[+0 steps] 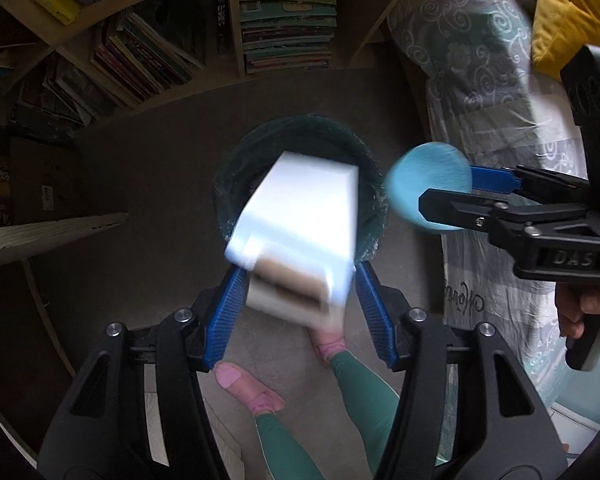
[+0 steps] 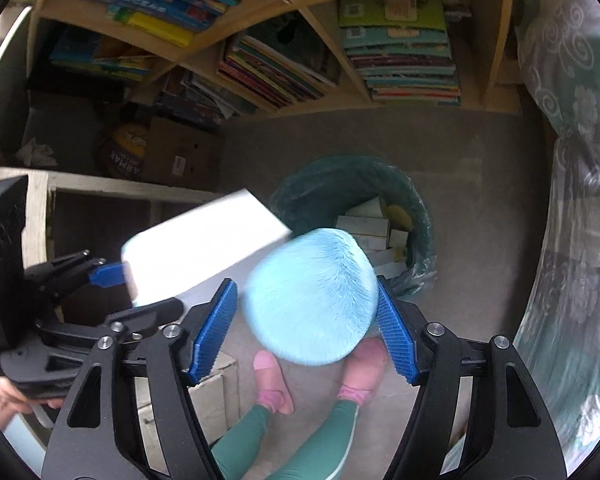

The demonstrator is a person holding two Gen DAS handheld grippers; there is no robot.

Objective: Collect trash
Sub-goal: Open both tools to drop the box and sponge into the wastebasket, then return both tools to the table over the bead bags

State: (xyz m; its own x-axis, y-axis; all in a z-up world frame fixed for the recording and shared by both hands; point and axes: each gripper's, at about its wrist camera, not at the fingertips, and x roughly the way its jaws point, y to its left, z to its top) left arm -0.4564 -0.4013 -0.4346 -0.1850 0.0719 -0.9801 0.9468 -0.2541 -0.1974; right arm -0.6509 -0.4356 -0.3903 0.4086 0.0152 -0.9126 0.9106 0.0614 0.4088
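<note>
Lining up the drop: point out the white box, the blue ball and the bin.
white box (image 1: 300, 216), left wrist view, top face.
blue ball (image 2: 312, 300), right wrist view, fuzzy middle.
bin (image 2: 340, 176), right wrist view, far rim.

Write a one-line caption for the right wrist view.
Right gripper with its blue pads around a fluffy light-blue ball, above a green-lined trash bin holding small cartons.

Trash bin (image 2: 416, 200), dark green liner, is my landmark; white boxes and something yellow lie inside. Just short of its rim, my right gripper (image 2: 306, 320) has a fuzzy light-blue ball (image 2: 310, 296) between its blue pads, gap on the left side. Left of the bin, my left gripper (image 2: 136, 288) with a blurred white box (image 2: 204, 248).
</note>
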